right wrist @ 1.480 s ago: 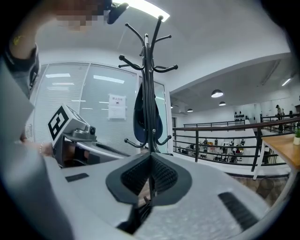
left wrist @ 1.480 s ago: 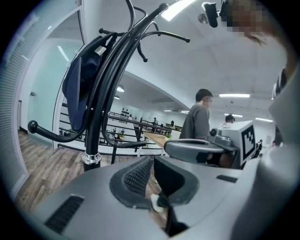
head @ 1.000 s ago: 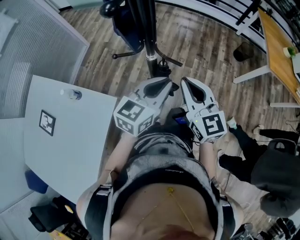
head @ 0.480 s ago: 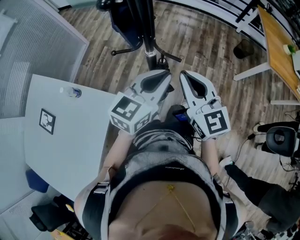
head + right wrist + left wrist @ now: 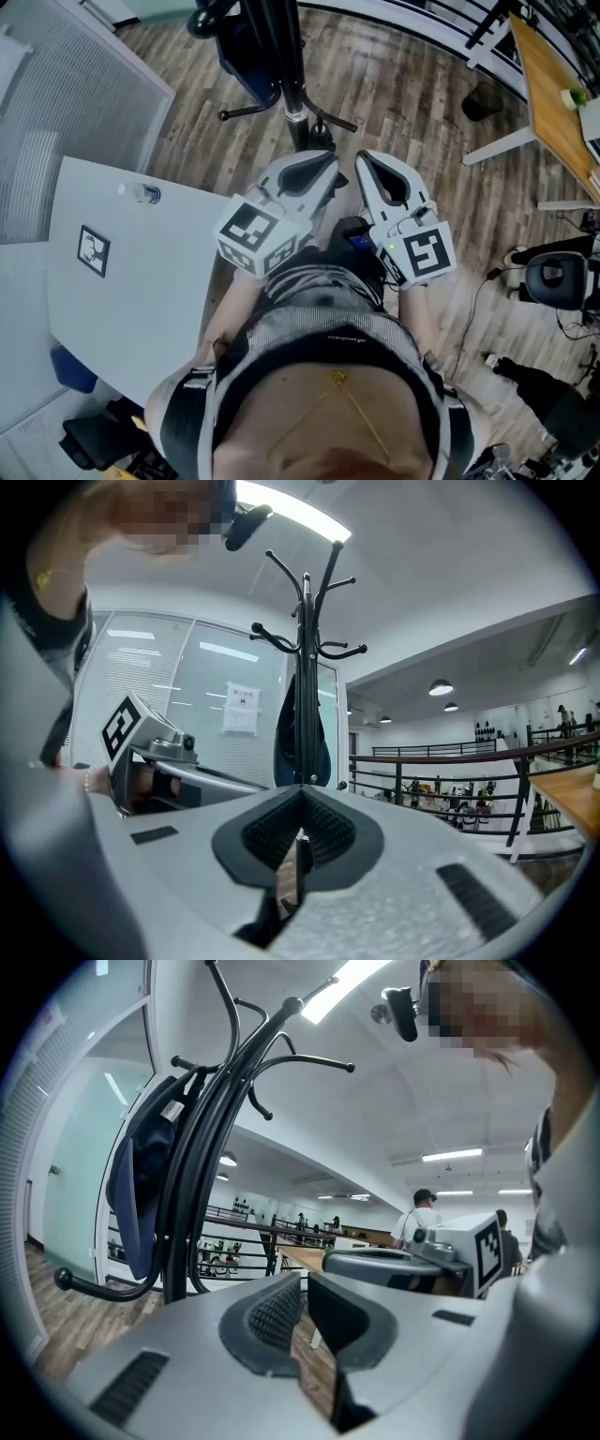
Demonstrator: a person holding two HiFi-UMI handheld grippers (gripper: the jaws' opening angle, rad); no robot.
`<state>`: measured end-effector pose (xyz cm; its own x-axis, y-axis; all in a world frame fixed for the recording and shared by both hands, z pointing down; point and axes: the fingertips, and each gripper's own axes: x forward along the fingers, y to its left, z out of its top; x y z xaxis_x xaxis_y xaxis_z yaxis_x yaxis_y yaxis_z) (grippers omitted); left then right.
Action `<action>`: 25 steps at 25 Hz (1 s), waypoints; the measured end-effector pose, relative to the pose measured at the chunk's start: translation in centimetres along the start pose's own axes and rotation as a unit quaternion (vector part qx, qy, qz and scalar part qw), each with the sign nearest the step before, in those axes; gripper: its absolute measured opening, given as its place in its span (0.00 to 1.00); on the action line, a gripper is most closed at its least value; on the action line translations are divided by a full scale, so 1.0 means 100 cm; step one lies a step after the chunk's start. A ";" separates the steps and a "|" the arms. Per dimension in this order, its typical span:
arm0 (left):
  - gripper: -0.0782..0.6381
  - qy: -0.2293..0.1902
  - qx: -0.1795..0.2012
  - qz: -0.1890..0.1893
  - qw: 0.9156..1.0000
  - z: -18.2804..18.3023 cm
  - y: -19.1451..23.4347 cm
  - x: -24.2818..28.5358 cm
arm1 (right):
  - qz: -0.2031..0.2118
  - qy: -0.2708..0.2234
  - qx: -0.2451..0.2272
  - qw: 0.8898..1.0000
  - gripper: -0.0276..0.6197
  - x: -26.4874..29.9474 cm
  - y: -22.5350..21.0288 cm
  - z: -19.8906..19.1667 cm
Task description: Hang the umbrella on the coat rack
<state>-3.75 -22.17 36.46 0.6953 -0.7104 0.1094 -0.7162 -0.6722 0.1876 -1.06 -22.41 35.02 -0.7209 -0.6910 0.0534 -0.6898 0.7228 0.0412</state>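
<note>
Hanging on the coat rack, the dark blue umbrella is ahead of both grippers. The left hand-held gripper and right hand-held gripper are closed and empty, held side by side.

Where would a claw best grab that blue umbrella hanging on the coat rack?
Probably the umbrella by its folded body, from the side away from the coat rack: it hangs upright and slim there, while its top sits among the hooks.
</note>
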 end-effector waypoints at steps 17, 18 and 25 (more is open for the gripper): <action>0.14 0.007 0.003 0.006 1.000 -0.007 0.004 -0.002 | 0.014 0.027 -0.018 0.999 0.05 0.010 0.008 -0.012; 0.14 0.009 0.002 0.006 1.000 -0.008 0.004 -0.002 | 0.013 0.028 -0.018 0.999 0.05 0.010 0.008 -0.012; 0.14 0.010 0.000 0.009 1.000 -0.009 0.006 -0.002 | 0.006 0.034 -0.019 0.999 0.05 0.009 0.003 -0.013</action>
<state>-4.27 -22.29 37.41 0.6839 -0.7176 0.1319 -0.7281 -0.6597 0.1863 -1.88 -22.80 36.42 -0.7221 -0.6811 0.1215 -0.6772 0.7317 0.0773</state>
